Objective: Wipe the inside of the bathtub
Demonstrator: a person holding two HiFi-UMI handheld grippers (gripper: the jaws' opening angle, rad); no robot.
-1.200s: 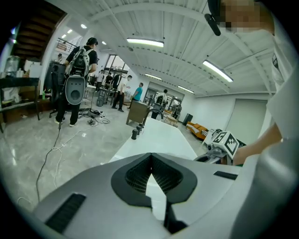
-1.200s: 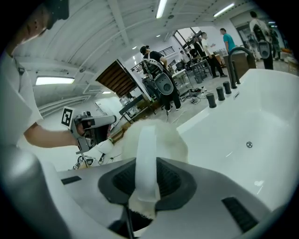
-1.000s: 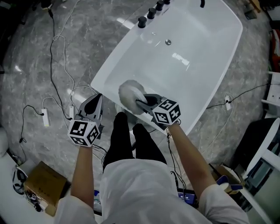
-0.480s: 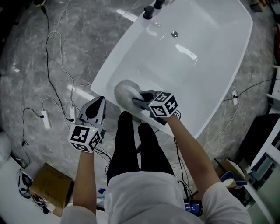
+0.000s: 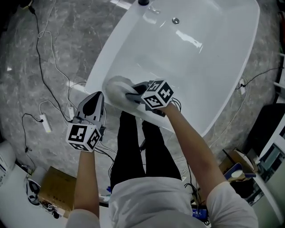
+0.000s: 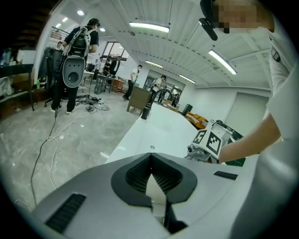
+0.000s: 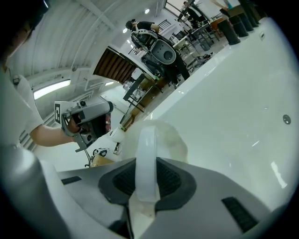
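Observation:
The white bathtub (image 5: 231,89) fills the top of the head view, its drain (image 5: 176,20) far up. My right gripper (image 5: 133,94) is at the tub's near end, shut on the white handle (image 7: 147,158) of a round pale scrubber (image 5: 115,89). The scrubber (image 7: 170,140) rests against the tub's inner wall (image 7: 233,93) just below the near rim. My left gripper (image 5: 94,103) hovers outside the tub over the floor, left of the rim, jaws together with nothing held. In the left gripper view the left gripper (image 6: 152,163) points along the bathtub (image 6: 163,130).
Cables and a power strip (image 5: 44,122) lie on the grey marble floor left of the tub. A cardboard box (image 5: 53,191) sits at the lower left. A dark faucet knob (image 5: 143,2) stands on the far rim. The person's black-clad legs (image 5: 133,142) stand against the tub's near end.
The right gripper has slid the scrubber leftwards along the tub's near end. The left gripper has stayed beside the tub, and the head view has shifted slightly.

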